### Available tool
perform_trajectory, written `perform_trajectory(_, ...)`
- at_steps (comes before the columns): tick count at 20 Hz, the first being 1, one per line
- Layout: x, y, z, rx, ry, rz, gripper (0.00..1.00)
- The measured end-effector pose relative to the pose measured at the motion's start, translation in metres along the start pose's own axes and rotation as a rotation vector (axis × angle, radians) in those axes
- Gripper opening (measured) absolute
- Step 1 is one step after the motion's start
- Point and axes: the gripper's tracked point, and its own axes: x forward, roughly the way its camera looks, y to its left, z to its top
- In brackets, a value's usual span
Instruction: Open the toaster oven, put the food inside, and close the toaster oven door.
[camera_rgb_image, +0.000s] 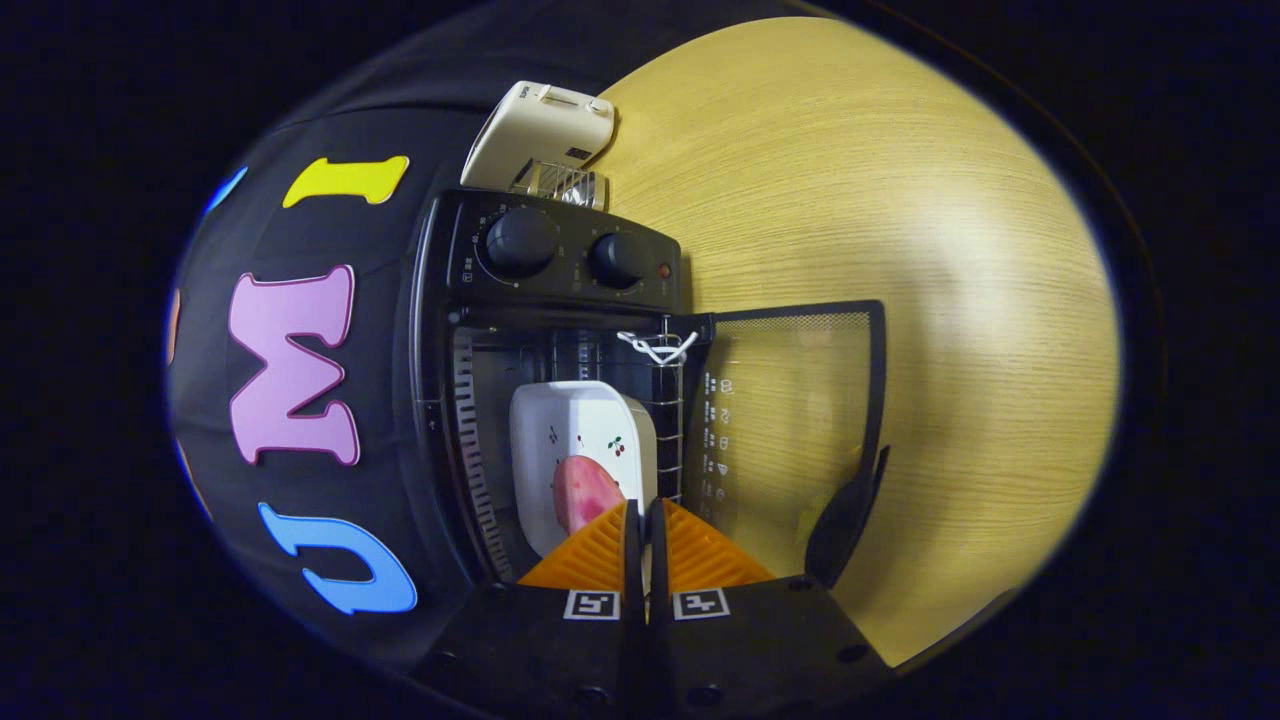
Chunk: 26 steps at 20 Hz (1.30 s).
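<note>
At the near edge of the view, your gripper (645, 525) shows its two fingers drawn almost together, a thin slit between them; they seem to clamp the near rim of the white dish (580, 445), though the contact itself is hidden behind the fingertips. Just ahead of the fingers lies the one piece of food (585, 492) — a pink, rounded item resting in that dish. The dish, white with small cherry prints, sits inside the cavity of the toaster oven (560, 330), on or just above the wire rack (600, 350). The oven door (790, 420) stands fully open, swung out to one side of the cavity, its dark handle (845, 515) along the outer edge. Count two control knobs (565, 250) on the panel beyond the cavity, with one small red lamp beside them. Farther still — a single cream-coloured appliance (545, 135) lies against the oven. Everything rests on a pale wood-grain table (900, 200); black cloth forms the booth wall (300, 400) alongside.
</note>
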Motion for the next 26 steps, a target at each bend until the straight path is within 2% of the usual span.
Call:
perform_trajectory(10, 0.043, 0.009, 0.0, 0.071, -0.053, 0.046, 0.05)
perform_trajectory(14, 0.042, 0.008, -0.009, 0.075, -0.008, 0.062, 0.07)
perform_trajectory(16, 0.04, 0.007, -0.019, 0.064, 0.024, 0.066, 0.11)
perform_trajectory(17, 0.031, 0.008, -0.022, 0.054, 0.043, 0.085, 0.16)
perform_trajectory(18, 0.024, 0.011, -0.023, 0.042, 0.053, 0.101, 0.25)
perform_trajectory(19, 0.018, 0.012, -0.023, 0.026, 0.057, 0.11, 0.49)
perform_trajectory(20, 0.013, 0.008, -0.02, 0.005, 0.067, 0.094, 0.65)
perform_trajectory(22, -0.009, 0.013, -0.028, -0.017, 0.095, 0.126, 0.99)
perform_trajectory(26, -0.056, 0.023, -0.03, -0.124, 0.153, 0.196, 0.98)
